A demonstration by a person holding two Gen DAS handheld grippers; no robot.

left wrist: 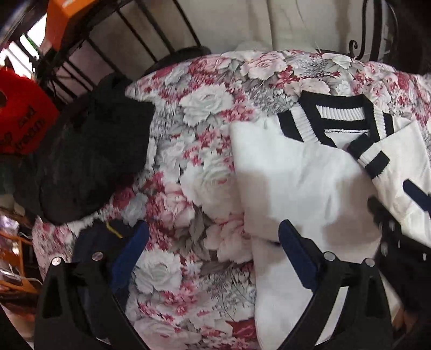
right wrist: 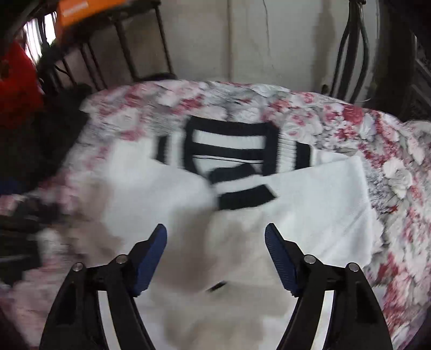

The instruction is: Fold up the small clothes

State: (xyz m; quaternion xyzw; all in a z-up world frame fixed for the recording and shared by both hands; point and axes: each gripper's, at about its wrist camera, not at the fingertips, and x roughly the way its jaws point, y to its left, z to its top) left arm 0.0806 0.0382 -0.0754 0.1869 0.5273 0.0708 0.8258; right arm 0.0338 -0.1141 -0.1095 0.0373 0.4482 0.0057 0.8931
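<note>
A white top point(left wrist: 296, 183) with a black-and-white ribbed collar point(left wrist: 334, 113) lies flat on the floral cover point(left wrist: 202, 107), both sleeves folded in over its front. My left gripper point(left wrist: 214, 231) hangs open over the top's left edge, one finger above the cover and the other above the white cloth, holding nothing. The right wrist view is blurred. There my right gripper point(right wrist: 215, 231) stands open over the lower middle of the white top point(right wrist: 309, 210), below the collar point(right wrist: 229, 145), with no cloth between its pads. Its black body point(left wrist: 393, 237) shows at the right of the left wrist view.
A heap of black clothing point(left wrist: 94, 161) lies at the cover's left edge, with a dark navy piece point(left wrist: 102, 237) nearer me. Beyond it are a red item with lettering point(left wrist: 21, 121), an orange box point(left wrist: 67, 16) and black metal rails point(left wrist: 134, 32). A pale wall stands behind.
</note>
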